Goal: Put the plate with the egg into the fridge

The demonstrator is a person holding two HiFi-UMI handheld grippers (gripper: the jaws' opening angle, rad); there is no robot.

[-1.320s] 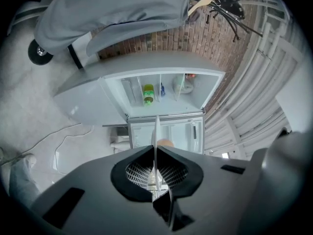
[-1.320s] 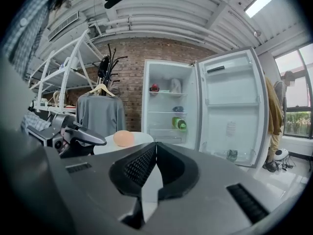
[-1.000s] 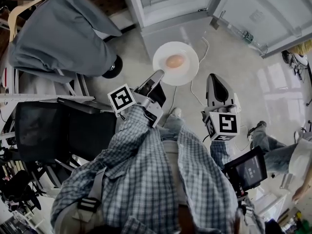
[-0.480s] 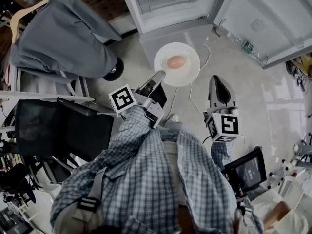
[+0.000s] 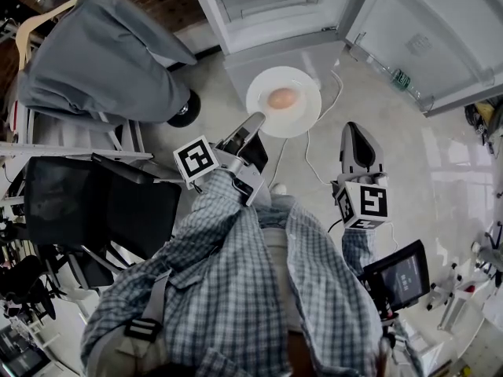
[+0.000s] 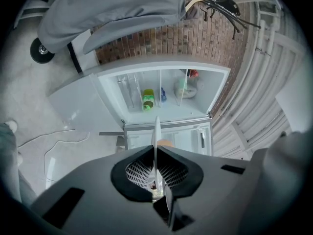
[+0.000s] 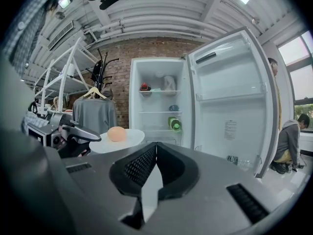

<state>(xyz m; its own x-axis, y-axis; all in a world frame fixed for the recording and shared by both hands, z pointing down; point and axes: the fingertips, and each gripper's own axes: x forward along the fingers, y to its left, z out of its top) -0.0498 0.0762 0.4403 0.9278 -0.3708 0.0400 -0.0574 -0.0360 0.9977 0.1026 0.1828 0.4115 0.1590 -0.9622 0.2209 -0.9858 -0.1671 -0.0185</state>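
A white plate [image 5: 299, 116] with a brown egg [image 5: 282, 98] on it hangs level over the floor, in front of the open fridge [image 5: 267, 6]. My left gripper [image 5: 253, 124] is shut on the plate's near rim. In the left gripper view the plate [image 6: 156, 131] shows edge-on between the jaws, with a bit of the egg [image 6: 166, 143] behind. My right gripper [image 5: 357, 144] hovers to the plate's right, shut and empty. From the right gripper [image 7: 156, 145] view, the plate [image 7: 128, 137], the egg [image 7: 116, 133] and the left gripper [image 7: 80, 133] show at the left, before the fridge [image 7: 159, 77].
The fridge door [image 5: 440, 30] stands wide open at the right. The shelves hold a green bottle [image 7: 175, 124] and a few other items. A grey jacket [image 5: 102, 53] and a black chair [image 5: 94, 210] are at the left. A cable [image 5: 314, 132] lies on the floor. A person [image 7: 288, 141] sits beyond the door.
The plate and left gripper have barely shifted. The right gripper has drifted a little right and down. A person at the lower right edge has left the head view.
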